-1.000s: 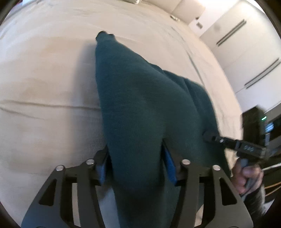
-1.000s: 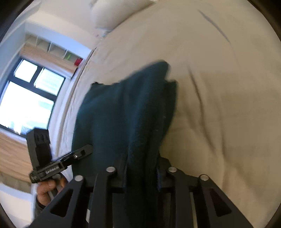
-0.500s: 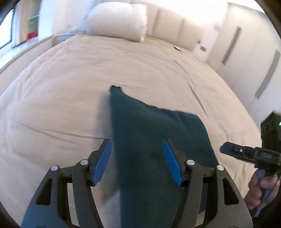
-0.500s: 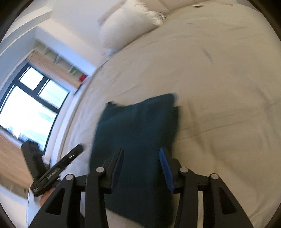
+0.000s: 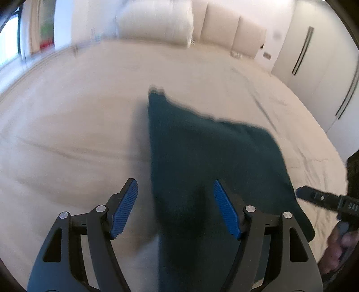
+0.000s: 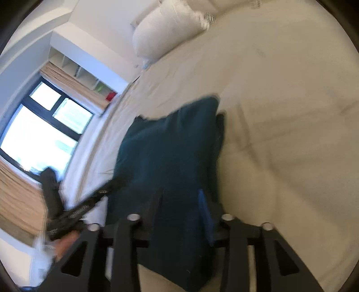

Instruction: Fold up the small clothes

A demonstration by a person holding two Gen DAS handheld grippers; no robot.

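A dark teal garment (image 5: pixel 213 157) lies folded into a long strip on the cream bed (image 5: pixel 78 123). My left gripper (image 5: pixel 176 205) hovers over the strip's near end. Its jaws are opening, and the blue pads (image 5: pixel 125 209) stand clear of the cloth on either side. In the right wrist view the same garment (image 6: pixel 170 152) lies under my right gripper (image 6: pixel 179 213). Those jaws are opening too, one blue pad (image 6: pixel 205 215) shows, and nothing is pinched. The right gripper (image 5: pixel 314 197) reaches in from the right edge of the left view. The picture is blurred.
A white pillow (image 5: pixel 154 20) and padded headboard sit at the far end of the bed. White wardrobe doors (image 5: pixel 314 56) stand to the right. A window (image 6: pixel 38 134) and open shelves are left of the bed. A person's hand (image 6: pixel 65 242) holds the left gripper.
Both grippers have let go of the garment, which was lifted and pinched a second ago. It now lies flat on the bed. Both grippers have pulled back and tilted up.
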